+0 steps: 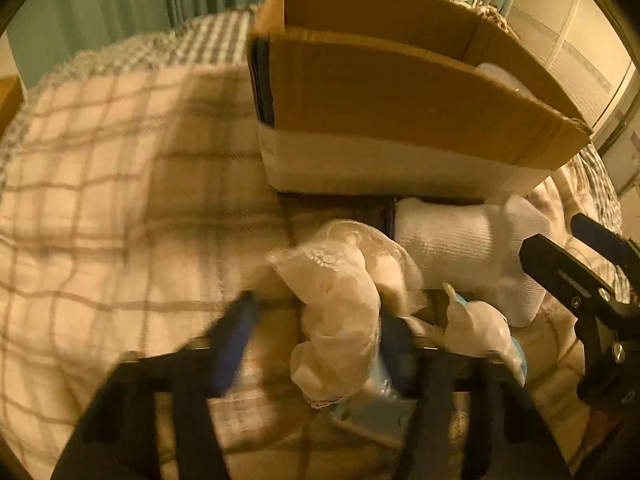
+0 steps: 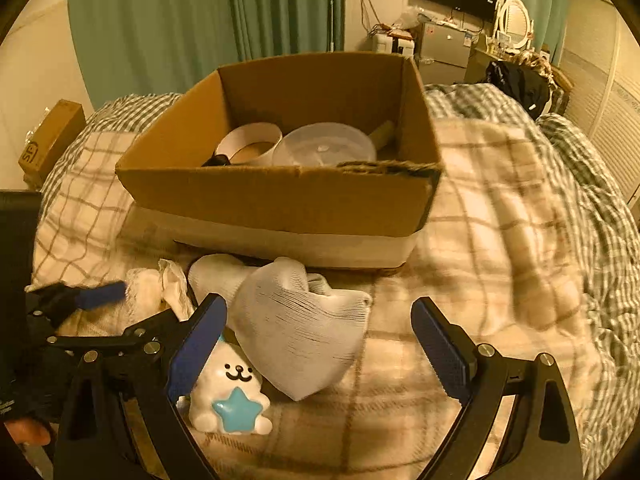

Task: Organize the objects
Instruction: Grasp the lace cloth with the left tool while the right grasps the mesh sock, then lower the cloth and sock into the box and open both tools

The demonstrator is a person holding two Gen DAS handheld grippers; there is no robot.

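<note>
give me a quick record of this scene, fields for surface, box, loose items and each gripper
surface: plaid blanket
box: cardboard box, open, holding a white tub and a clear lid
loose items: lace cloth, white sock, bear figurine
left gripper: jaws open, astride lace cloth
right gripper: jaws open over white sock

1. Cardboard box (image 2: 280,200): open, upright on bed, holding a tape roll (image 2: 250,146) and a clear lid (image 2: 324,146).
2. White sock (image 2: 296,336): crumpled, just before box.
3. Lacy cloth (image 1: 340,300): bunched, left of sock.
4. White figurine (image 2: 230,400): blue star, beside sock.
</note>
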